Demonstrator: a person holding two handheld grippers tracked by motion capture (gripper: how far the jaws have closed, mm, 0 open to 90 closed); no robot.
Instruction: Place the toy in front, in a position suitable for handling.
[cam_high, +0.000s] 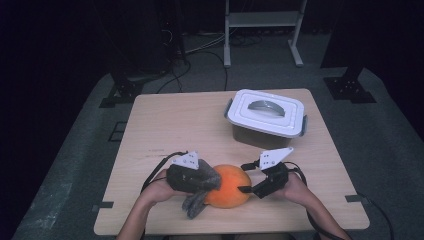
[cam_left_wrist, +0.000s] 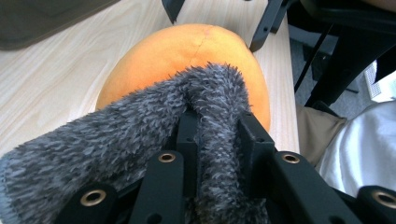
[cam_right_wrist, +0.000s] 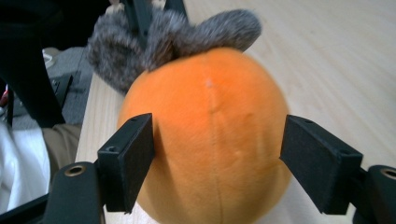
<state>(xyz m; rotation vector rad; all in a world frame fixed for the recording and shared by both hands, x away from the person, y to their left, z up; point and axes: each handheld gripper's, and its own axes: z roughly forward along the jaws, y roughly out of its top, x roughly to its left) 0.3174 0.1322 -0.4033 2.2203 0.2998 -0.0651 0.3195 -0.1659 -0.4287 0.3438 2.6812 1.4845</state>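
An orange plush ball (cam_high: 229, 189) with a grey furry tuft (cam_high: 196, 201) lies near the table's front edge. My left gripper (cam_high: 212, 180) is shut on the tuft; in the left gripper view its jaws pinch a fold of grey fur (cam_left_wrist: 116, 135) against the ball (cam_left_wrist: 177, 51). My right gripper (cam_high: 245, 178) stands open at the ball's right side. In the right gripper view (cam_right_wrist: 217, 154) its two pads sit on either side of the orange ball (cam_right_wrist: 210, 116), close to its surface, with the fur (cam_right_wrist: 201, 32) on the far side.
A grey plastic box with a white handled lid (cam_high: 265, 112) stands at the back right of the wooden table (cam_high: 170, 120). Beyond the table are a dark floor, cables and a metal frame's legs (cam_high: 262, 30).
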